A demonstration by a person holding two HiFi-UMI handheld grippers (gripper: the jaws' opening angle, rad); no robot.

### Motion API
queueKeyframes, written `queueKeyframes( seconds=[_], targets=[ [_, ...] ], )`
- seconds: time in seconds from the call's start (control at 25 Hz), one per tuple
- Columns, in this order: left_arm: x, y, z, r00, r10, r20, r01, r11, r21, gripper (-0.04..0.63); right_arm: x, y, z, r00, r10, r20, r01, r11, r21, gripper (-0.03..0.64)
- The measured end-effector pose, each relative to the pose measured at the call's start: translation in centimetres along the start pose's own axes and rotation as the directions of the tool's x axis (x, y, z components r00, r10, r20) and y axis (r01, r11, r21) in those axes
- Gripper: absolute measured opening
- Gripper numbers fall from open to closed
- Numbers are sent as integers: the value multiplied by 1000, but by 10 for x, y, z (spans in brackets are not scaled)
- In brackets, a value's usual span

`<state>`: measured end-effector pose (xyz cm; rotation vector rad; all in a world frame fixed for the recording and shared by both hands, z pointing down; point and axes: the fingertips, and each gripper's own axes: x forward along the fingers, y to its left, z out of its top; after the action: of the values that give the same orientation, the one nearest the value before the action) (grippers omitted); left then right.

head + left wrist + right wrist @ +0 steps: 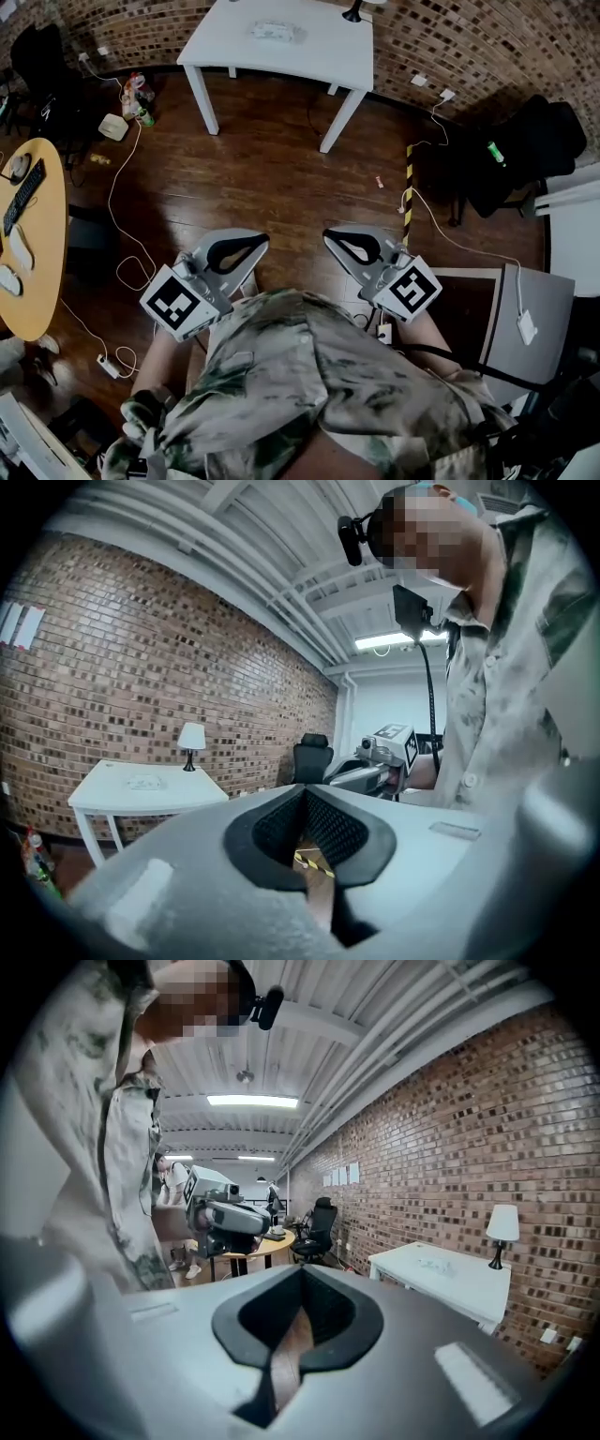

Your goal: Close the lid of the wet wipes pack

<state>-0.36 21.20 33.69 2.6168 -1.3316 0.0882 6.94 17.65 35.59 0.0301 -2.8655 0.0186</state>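
Looking down, the head view puts the wet wipes pack (274, 31) near the middle of the white table (314, 56), well apart from both tongs. The left gripper (263, 240) and right gripper (327, 234) hang side by side close to the person's shirt (309, 375). Open wooden floor (272, 169) lies between them and the table.

The left gripper view shows its jaws pressed tip to tip, empty. The pack lies far off to the left, with a lamp (191, 738) at the table's back edge.

The right gripper view shows its jaws likewise closed and empty, with the table and pack away to the right.
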Motion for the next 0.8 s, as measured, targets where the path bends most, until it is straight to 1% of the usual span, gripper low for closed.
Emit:
queueKeyframes(
  seconds=[0.12, 0.2, 0.32, 0.4, 0.52, 0.64, 0.8],
  targets=[
    [31, -45, -2, 1000, 9, -9, -9, 1000, 4, 3, -48, 3, -17, 1000, 12, 18, -13, 1000, 11, 3],
    [49, -76, -7, 999, 17, -28, -17, 1000, -9, 3, -79, 5, -29, 999, 23, 24, -24, 1000, 14, 3],
    [65, -114, -13, 998, 38, -49, -39, 999, -32, 3, -115, 7, -44, 999, 38, 19, -39, 999, 33, 3],
    [70, -134, -17, 997, 51, -62, -53, 998, -33, 3, -130, 8, -52, 999, 49, 11, -50, 998, 38, 3],
    [69, -156, -20, 996, 42, -83, -44, 999, -23, 3, -143, 14, -53, 998, 58, 14, -59, 998, 26, 3],
    [64, -166, -20, 995, 25, -94, -27, 999, -18, 3, -146, 25, -48, 998, 59, 26, -59, 998, 13, 3],
    [60, -175, -14, 995, -14, -103, 13, 1000, -9, 3, -144, 36, -37, 998, 37, 52, -39, 999, 37, 3]
  ],
)
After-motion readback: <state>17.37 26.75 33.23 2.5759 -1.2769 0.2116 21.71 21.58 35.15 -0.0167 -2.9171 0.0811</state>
